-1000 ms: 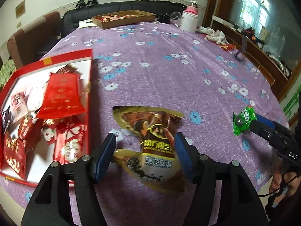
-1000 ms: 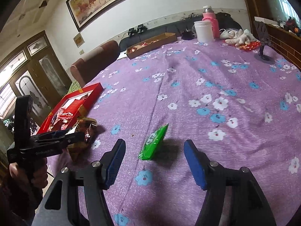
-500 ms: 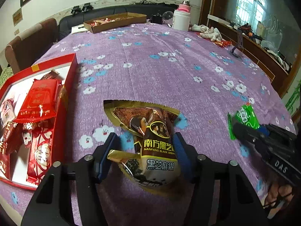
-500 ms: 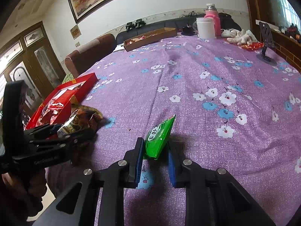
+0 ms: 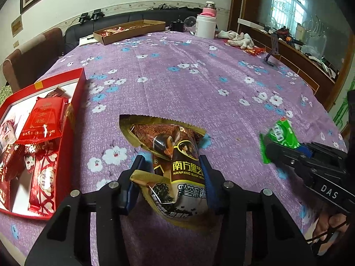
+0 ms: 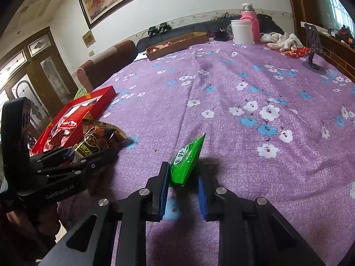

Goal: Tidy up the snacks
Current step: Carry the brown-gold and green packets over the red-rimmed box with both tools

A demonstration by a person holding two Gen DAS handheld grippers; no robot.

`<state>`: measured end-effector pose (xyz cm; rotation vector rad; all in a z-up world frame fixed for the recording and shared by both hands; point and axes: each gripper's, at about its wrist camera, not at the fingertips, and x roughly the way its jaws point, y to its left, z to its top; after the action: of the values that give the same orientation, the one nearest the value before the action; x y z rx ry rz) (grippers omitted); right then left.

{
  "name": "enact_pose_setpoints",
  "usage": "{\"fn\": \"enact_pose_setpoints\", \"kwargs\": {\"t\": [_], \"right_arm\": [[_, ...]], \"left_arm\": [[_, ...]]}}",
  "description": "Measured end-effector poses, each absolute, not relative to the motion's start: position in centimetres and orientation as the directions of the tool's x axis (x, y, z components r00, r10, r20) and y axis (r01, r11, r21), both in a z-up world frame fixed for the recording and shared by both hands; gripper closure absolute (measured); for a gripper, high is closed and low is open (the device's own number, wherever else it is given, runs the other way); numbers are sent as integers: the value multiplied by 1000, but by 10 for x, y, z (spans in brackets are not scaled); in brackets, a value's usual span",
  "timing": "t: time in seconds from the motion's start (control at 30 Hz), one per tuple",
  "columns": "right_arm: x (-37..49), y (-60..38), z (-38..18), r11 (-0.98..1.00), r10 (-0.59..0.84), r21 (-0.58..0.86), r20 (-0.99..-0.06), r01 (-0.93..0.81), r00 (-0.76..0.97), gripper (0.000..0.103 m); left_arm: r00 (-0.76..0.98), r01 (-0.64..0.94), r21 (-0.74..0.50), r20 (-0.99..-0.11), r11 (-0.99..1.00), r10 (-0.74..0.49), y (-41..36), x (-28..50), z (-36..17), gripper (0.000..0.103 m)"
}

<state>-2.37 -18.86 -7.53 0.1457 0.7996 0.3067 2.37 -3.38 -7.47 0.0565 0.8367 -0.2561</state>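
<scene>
Left gripper (image 5: 172,175) fingers pinching brown sesame packet (image 5: 177,166), right gripper (image 6: 183,186) fingers pinching green packet (image 6: 187,159), red snack box (image 5: 75,115) at table (image 5: 199,84) left edge

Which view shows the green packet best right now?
The right wrist view: the green packet stands on edge between the right gripper's pads, its printed face in full view. In the left wrist view it sits far to the side, blurred and partly hidden behind the right gripper's black body.

Brown-gold sesame packet (image 5: 177,173) crumpled, pinched upright near red box (image 5: 75,102) of red packets; green packet (image 6: 186,159) pinched, tilted.
</scene>
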Motion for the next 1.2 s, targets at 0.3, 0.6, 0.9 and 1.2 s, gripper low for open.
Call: {"fn": "enact_pose_setpoints", "kwargs": {"t": [0.3,0.6,0.9,1.2], "right_arm": [[-27,-172,-74,934,358,270,-694,-235,625,80],[-31,-155,-70,924,382,274,-697,-267,607,80],[-37,-143,-63,920,389,261,-692,-292,608,80],[-42,-130,-56,918,390,239,-689,-317,611,80]], "left_arm": [[638,251,-78,-737,965,-225,-26,13,-72,57],[667,226,-43,-721,973,-187,-19,3,-63,58],[701,190,-28,-696,981,-156,-4,-8,-48,58],[710,177,-48,-685,983,-162,9,-17,-40,58]]}}
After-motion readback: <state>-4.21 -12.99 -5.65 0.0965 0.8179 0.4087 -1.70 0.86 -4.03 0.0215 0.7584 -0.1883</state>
